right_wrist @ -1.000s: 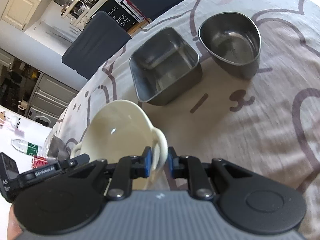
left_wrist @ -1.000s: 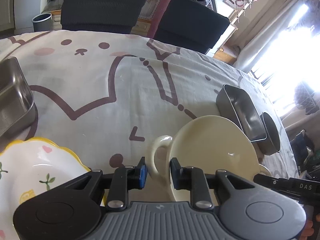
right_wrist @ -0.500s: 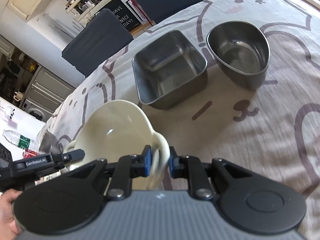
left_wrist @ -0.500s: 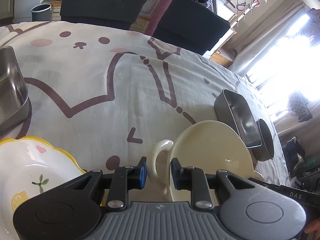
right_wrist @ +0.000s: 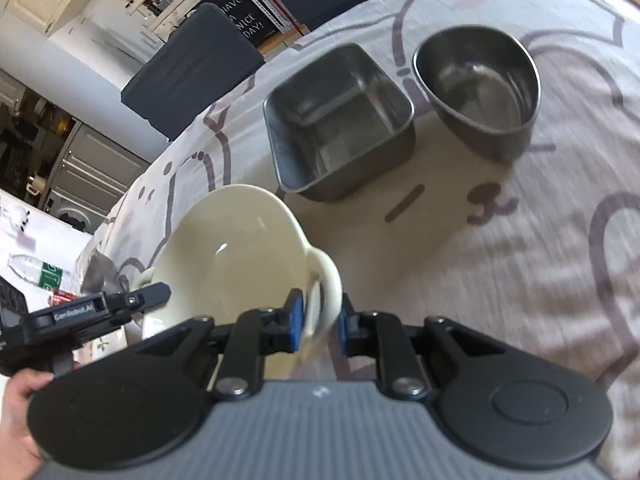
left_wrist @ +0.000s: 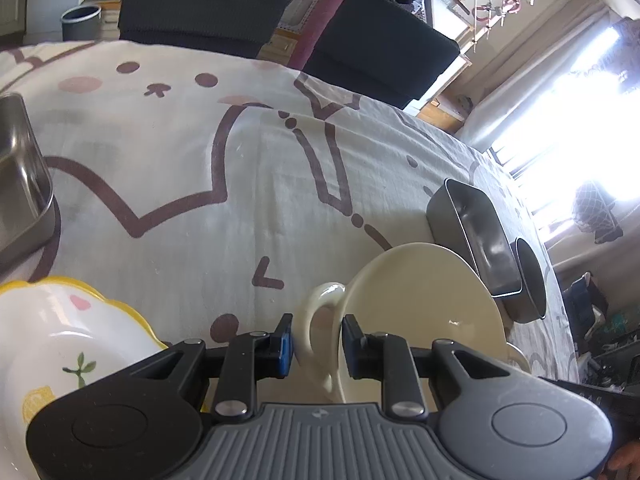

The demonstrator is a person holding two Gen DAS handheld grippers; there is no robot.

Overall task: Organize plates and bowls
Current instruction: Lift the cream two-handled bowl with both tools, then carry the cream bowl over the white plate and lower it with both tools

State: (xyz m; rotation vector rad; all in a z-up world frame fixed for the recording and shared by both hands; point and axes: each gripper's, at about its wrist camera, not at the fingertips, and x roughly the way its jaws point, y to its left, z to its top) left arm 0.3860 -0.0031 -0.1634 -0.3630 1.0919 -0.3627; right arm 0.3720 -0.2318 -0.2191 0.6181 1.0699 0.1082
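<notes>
Both views have shifted a little since a second ago: the steel pair sits slightly lower in the right wrist view, and more of the tablecloth's printed face shows at the top of the left wrist view, while the cream bowl hangs between the claws as before.

One tablecloth (left_wrist: 168,168) covers the table, pale woven fabric printed with brown cartoon outlines and pink cheeks. Two dark upholstered chairs (left_wrist: 208,0) stand behind it. In the right wrist view a black sign (right_wrist: 244,16) reads in part "HAVE A NICE DAY!".

One cream bowl (left_wrist: 424,308), glossy ceramic, round with two loop handles, is held above the cloth near the table's middle. The left gripper (left_wrist: 316,340) is clamped on one handle (left_wrist: 316,320), its blue-faced pads pressing either side of the loop. The right gripper (right_wrist: 320,322) is clamped on the opposite handle (right_wrist: 326,280). The left gripper's body reads "GenRobot.AI" in the right wrist view.

Three steel vessels show: a large rectangular tray (left_wrist: 20,184) at the left edge, a square steel container (right_wrist: 340,120) with rounded corners, and just beside it an oval steel bowl (right_wrist: 480,88).

One white scalloped dish (left_wrist: 68,340) with a yellow rim, painted with a pink heart, green sprig and lemon, lies just left of the left gripper.
</notes>
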